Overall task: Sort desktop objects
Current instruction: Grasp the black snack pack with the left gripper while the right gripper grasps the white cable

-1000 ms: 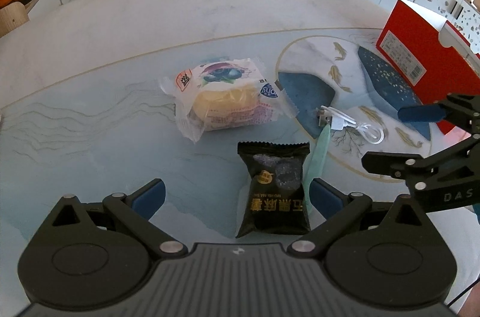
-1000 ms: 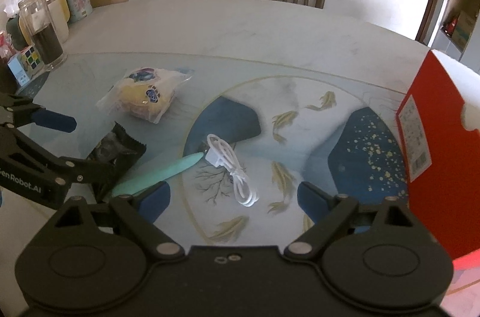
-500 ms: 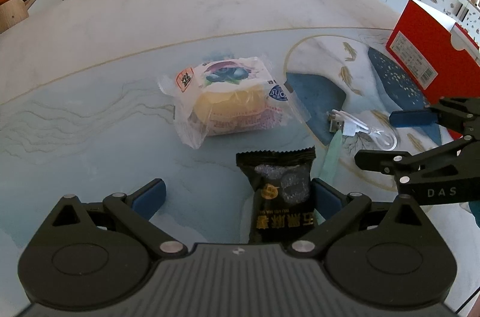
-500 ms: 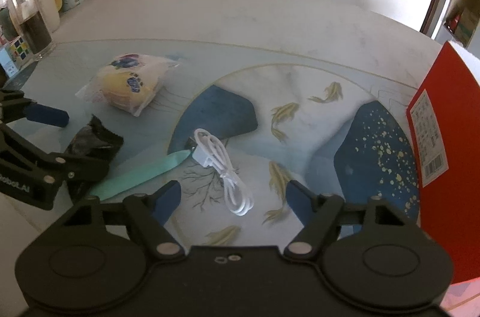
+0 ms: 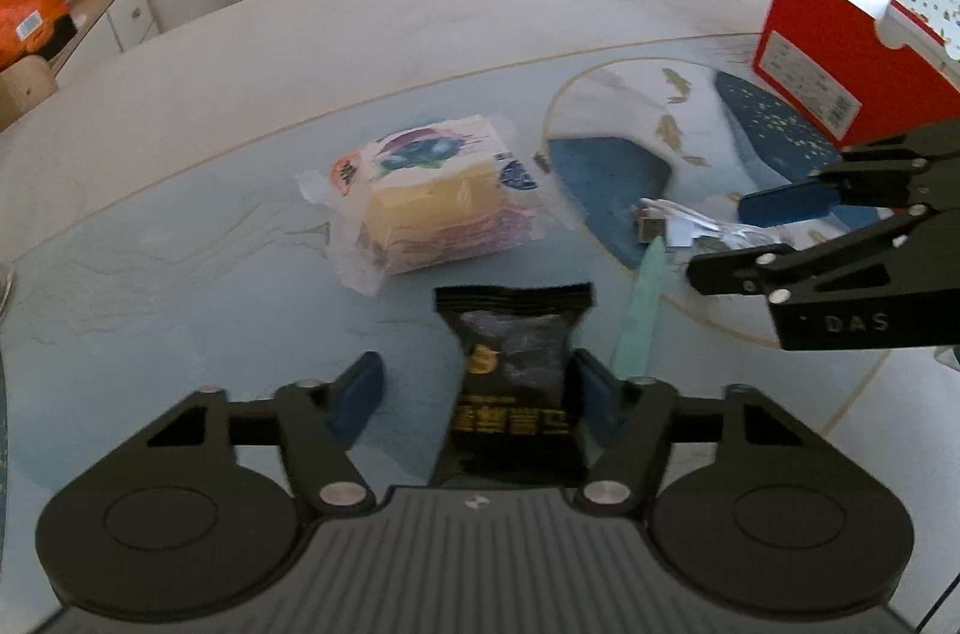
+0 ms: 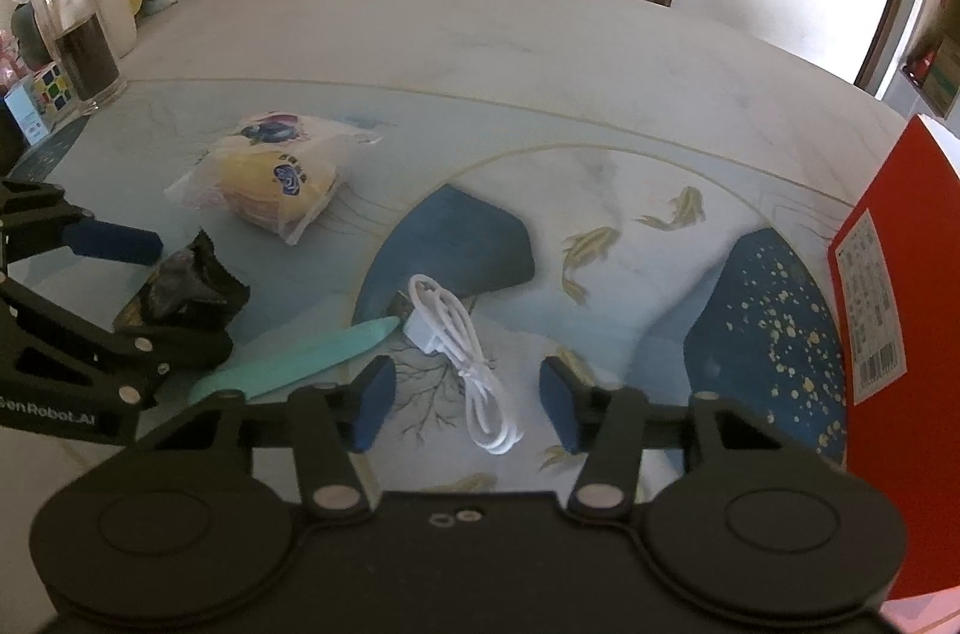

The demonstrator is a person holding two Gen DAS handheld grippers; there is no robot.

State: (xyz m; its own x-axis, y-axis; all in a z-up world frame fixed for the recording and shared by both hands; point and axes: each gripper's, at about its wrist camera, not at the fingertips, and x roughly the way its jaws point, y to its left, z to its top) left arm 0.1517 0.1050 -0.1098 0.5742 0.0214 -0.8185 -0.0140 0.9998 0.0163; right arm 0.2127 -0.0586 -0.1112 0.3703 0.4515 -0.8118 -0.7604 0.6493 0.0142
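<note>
Both hands are at the pick-up step. Nearest, the left gripper [image 5: 477, 391] is closing around the black snack packet [image 5: 515, 364], one pad touching its edge, the other apart. The right gripper [image 6: 468, 403] is closing over the white cable [image 6: 465, 340], not yet pinching. Next, I judge, each squeezes, then lifts toward the red box [image 5: 852, 64] beyond.
</note>
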